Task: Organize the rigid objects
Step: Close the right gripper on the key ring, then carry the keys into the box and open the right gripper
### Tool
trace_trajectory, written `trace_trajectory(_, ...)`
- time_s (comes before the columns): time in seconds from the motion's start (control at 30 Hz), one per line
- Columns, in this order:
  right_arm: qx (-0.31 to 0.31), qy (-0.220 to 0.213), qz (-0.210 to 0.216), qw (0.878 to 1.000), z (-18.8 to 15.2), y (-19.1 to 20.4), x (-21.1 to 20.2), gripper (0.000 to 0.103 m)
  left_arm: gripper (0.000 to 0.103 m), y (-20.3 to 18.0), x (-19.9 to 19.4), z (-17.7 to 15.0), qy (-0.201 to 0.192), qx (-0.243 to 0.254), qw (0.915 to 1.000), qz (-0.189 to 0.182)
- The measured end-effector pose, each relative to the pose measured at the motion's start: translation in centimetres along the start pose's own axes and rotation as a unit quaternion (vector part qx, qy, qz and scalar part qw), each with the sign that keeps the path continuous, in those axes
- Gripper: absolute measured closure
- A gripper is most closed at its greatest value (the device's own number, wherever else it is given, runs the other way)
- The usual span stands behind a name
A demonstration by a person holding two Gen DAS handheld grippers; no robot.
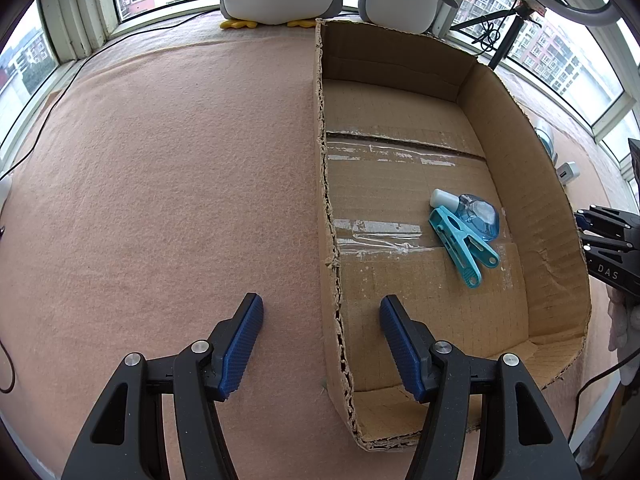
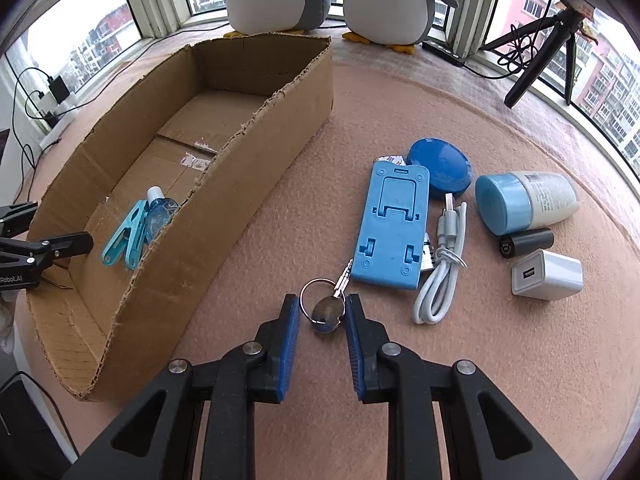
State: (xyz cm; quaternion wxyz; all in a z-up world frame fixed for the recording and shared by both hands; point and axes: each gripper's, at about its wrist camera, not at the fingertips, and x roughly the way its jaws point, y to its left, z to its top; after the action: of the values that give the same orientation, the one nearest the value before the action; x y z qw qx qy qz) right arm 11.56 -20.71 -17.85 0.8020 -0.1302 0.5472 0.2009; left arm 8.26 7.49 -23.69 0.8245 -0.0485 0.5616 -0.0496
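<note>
Right gripper (image 2: pixel 322 316): jaws part-closed, bracketing the key (image 2: pixel 328 312) on the table (image 2: pixel 500 360); contact with the pads cannot be told. Key head sits between the fingertips; keyring (image 2: pixel 316 294) and blade run away from the gripper, up-right toward the blue phone stand (image 2: pixel 394 220). Long axis roughly in line with the fingers. Beyond: cable (image 2: pixel 442 264), charger (image 2: pixel 548 274), lotion bottle (image 2: pixel 524 200).

Cardboard box (image 2: pixel 256 168): left of the key, holding clothes peg (image 2: pixel 124 234) and small bottle (image 2: pixel 160 210).

Left gripper (image 1: pixel 322 316): released, empty, straddling the box wall, far from the key.
</note>
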Motion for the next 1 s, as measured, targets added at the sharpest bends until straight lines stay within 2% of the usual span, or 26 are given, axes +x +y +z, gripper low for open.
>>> trace_trajectory(0.7, 0.013, -0.026, -0.005, 1.0, -0.2, -0.8, -1.9, 0.083, 0.038, -0.2, 0.1, -0.1, 0.0, 0.002, 1.0, 0.002)
trace_trajectory(1.0, 0.018, -0.071, 0.004, 0.997, 0.9, 0.0, -5.0, 0.083, 0.038, -0.2, 0.1, -0.1, 0.0, 0.003, 1.0, 0.002)
